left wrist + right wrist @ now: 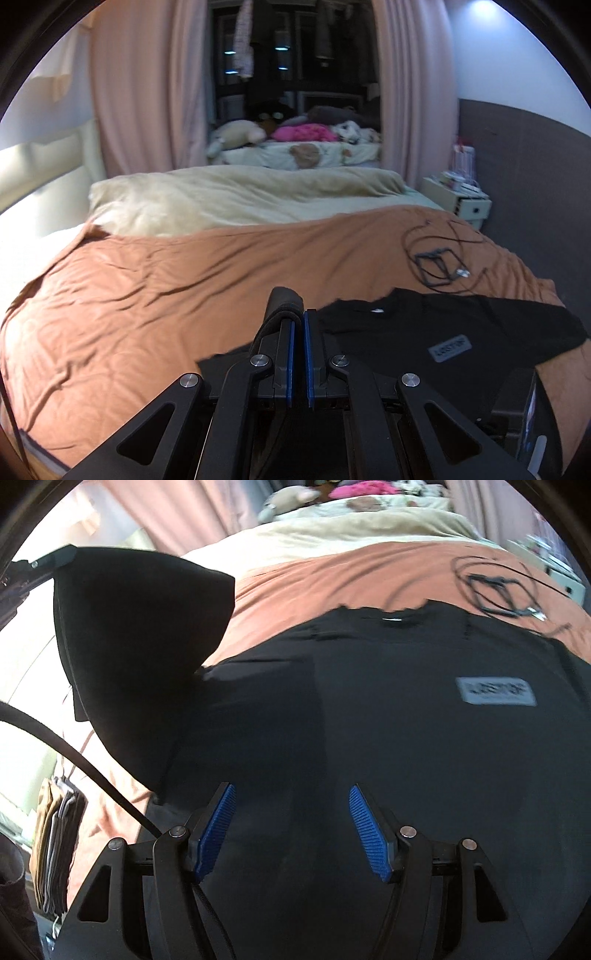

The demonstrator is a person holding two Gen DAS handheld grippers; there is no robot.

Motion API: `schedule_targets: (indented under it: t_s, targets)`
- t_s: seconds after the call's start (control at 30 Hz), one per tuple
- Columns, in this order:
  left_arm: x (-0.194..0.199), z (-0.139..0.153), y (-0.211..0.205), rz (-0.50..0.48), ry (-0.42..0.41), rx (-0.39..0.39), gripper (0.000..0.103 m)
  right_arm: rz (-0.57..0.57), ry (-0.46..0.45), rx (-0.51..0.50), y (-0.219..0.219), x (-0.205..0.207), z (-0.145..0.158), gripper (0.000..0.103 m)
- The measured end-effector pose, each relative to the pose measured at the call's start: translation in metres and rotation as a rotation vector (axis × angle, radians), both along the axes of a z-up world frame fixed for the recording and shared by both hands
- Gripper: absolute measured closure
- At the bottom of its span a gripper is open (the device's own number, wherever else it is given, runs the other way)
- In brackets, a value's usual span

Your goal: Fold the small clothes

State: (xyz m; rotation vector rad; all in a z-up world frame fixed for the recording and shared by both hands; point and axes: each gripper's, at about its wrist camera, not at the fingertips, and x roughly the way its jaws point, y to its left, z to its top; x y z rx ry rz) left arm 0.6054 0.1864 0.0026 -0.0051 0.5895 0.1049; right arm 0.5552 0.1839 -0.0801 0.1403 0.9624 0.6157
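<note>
1. Right now a black cotton T-shirt with a grey chest patch [369, 709] lies front-up on the rust-orange bedspread [147, 295], its collar pointing toward the cream blanket [236, 192] further up the bed.
2. The left gripper [297, 332] has its blue pads drawn close with only a thin slit between them, and a fold of black cloth is draped over its left finger; from the right wrist view that same sleeve [140, 635] hangs lifted off the bedspread, so I judge it pinched there.
3. The right gripper [291, 829] hovers over the lower body of the shirt with its ribbed blue pads [218, 827] spread wide and nothing between them.
4. The fabric looks thin, soft and light: the raised sleeve droops in a limp cone and the body lies flat on the bedspread with only shallow creases. It should not slip from ribbed pads, but it will sag and bunch wherever it is unsupported.
5. A good hold, to my eye, is a seam or hem edge, where the doubled cloth gives the pads something firmer. The side hem below the raised sleeve seems the natural spot for the free gripper.
6. A tangle of black cable [436, 258] rests on the bedspread just beyond the shirt's far shoulder, near enough to snag if the shirt is dragged that way.
7. A stack of folded tan and grey cloths [55, 849] sits off the near left corner of the bedspread, partly hidden.
</note>
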Motion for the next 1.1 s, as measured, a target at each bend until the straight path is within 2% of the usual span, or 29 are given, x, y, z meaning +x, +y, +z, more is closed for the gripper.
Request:
schedule_targets:
  t_s: [0.2,0.33,0.4,0.47,0.5,0.57,0.63,0.93,1.1]
  targets:
    - [0.019,-0.022,-0.05,-0.106,0.041,-0.017,0.098,-0.084,0.014,-0.002,-0.06,-0.007,0.002,0.04]
    - [0.03,-0.047,-0.078,-0.201,0.121,-0.072,0.096,-0.139,0.028,-0.015,-0.099,-0.016,0.001,0.04]
    - [0.034,-0.059,-0.091,-0.245,0.186,-0.075,0.085,-0.17,0.035,-0.028,-0.11,-0.021,0.0,0.04]
    - [0.03,-0.072,-0.104,-0.275,0.233,-0.065,0.055,-0.198,0.045,-0.037,-0.119,-0.032,0.003,0.04]
    - [0.026,-0.074,-0.106,-0.287,0.24,-0.067,0.049,-0.205,0.05,-0.036,-0.124,-0.032,0.004,0.036]
    - [0.017,-0.078,-0.11,-0.313,0.255,-0.086,0.031,-0.218,0.052,-0.038,-0.128,-0.038,0.007,0.033]
    - [0.008,-0.081,-0.109,-0.332,0.279,-0.122,0.022,-0.226,0.055,-0.031,-0.131,-0.042,0.012,0.032]
    - [-0.048,-0.074,-0.09,-0.322,0.311,-0.167,0.017,-0.222,0.029,-0.022,-0.137,-0.062,0.033,0.032]
    - [-0.079,-0.061,-0.062,-0.228,0.279,-0.14,0.017,-0.172,-0.016,-0.05,-0.121,-0.078,0.053,0.032]
